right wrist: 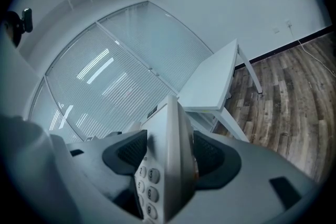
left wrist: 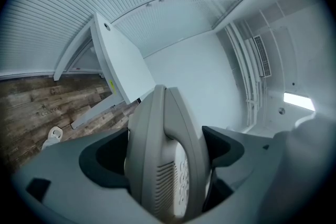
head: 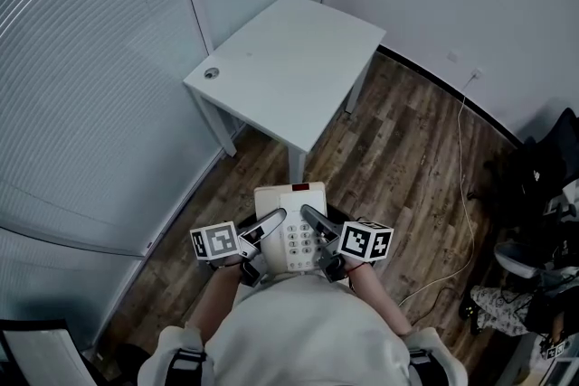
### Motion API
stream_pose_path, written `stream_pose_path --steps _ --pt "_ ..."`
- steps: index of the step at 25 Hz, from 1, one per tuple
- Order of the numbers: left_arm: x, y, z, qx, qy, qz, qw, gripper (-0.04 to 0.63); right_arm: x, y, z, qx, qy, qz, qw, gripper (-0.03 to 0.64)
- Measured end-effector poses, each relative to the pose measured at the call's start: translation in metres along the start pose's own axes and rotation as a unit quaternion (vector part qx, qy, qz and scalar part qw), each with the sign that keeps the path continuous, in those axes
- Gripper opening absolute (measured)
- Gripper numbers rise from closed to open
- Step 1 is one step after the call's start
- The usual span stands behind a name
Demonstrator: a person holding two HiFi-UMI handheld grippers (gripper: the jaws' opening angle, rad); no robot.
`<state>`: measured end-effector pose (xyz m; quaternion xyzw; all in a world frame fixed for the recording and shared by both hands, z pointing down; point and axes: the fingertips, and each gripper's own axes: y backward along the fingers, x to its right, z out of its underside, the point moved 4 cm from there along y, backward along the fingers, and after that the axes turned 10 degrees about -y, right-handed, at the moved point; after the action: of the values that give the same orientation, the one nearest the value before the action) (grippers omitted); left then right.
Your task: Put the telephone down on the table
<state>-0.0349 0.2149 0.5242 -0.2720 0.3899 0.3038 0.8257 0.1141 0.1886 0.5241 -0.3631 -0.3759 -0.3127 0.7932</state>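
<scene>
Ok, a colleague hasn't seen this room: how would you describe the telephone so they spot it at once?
Find the white table on the wood floor by the blinds. Just short of its near corner, the left gripper and right gripper clamp the telephone from either side. It is an off-white desk set with a keypad, the only thing held aloft.

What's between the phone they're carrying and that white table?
Only bare wood floor, seen in the head view; the telephone is held short of the table.
</scene>
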Motion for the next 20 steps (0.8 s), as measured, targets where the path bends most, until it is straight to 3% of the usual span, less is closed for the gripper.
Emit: stream_pose_path --steps 8,20 --pt "-0.007 -0.022 -0.021 0.007 0.001 -0.001 1.0 0.414 0.007 -0.016 -0.029 -0.004 0.003 -0.003 1.0 0.285" --pt "-0.039 -0.052 -0.086 0.016 0.006 -0.003 0.9999 0.414 0.005 -0.076 -0.083 -0.011 0.006 -0.006 1.0 0.284"
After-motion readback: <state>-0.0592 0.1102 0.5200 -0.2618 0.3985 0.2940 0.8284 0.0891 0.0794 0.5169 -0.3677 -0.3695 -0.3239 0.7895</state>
